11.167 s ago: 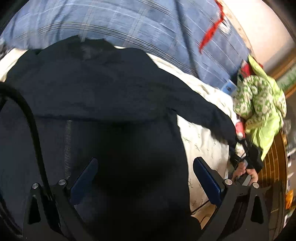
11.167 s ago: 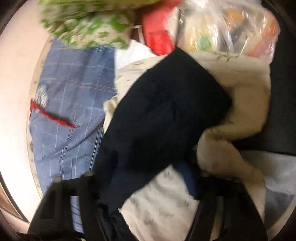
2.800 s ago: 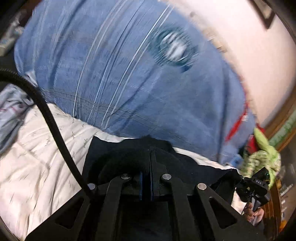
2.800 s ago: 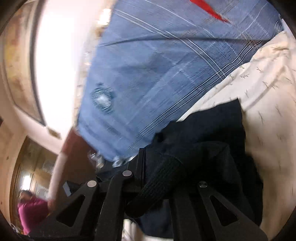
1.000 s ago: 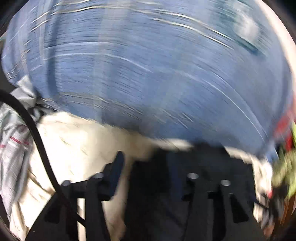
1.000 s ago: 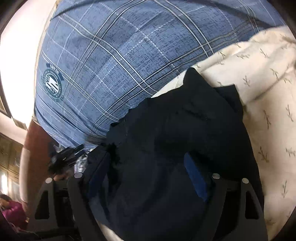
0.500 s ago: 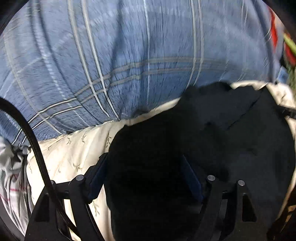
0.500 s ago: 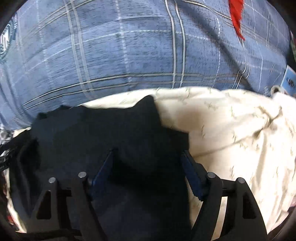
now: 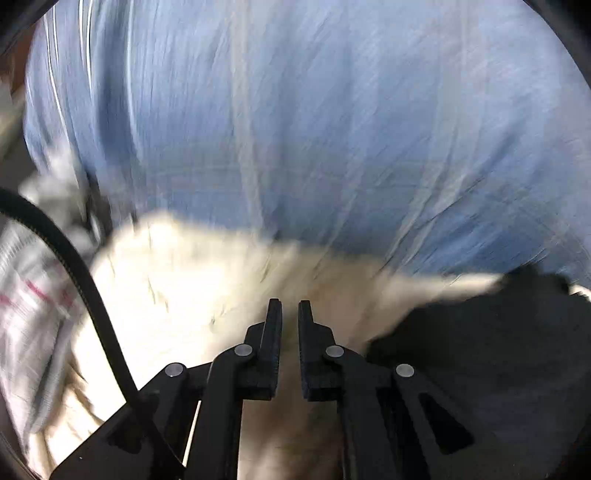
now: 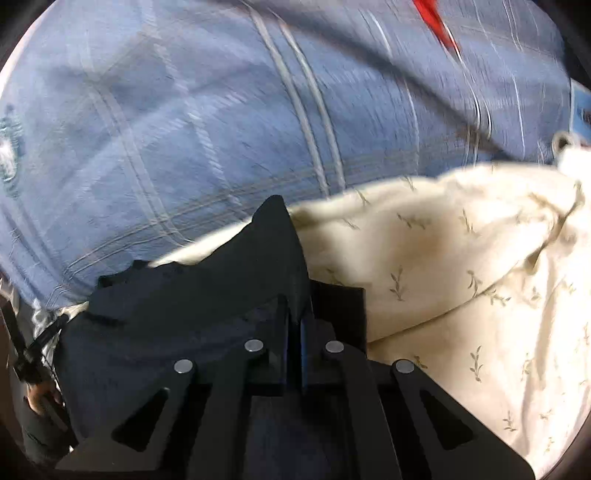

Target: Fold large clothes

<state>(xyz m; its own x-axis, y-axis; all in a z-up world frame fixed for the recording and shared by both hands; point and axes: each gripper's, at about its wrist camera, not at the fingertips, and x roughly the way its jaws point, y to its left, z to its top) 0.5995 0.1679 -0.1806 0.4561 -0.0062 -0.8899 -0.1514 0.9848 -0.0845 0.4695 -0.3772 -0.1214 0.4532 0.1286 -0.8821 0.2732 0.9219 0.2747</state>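
The dark navy garment (image 10: 184, 314) lies bunched on a cream leaf-print sheet (image 10: 461, 277). My right gripper (image 10: 295, 314) has its jaws closing tight on a fold of it, and a corner of the cloth peaks up just past the fingertips. In the blurred left wrist view the garment (image 9: 498, 350) lies to the right, apart from my left gripper (image 9: 290, 306). That gripper's jaws are closing to a thin slit over the bare sheet (image 9: 177, 288), with nothing between them.
A blue plaid cover (image 10: 184, 129) with a red mark (image 10: 439, 22) fills the far side in both views. A black cable (image 9: 85, 280) arcs at the left, beside grey-white cloth (image 9: 26, 314). A hand (image 10: 37, 398) shows at the lower left.
Both grippers went from open over the garment to closed. The left one swung left off the dark cloth onto the sheet. The right one closed on the fold that lay between its fingers.
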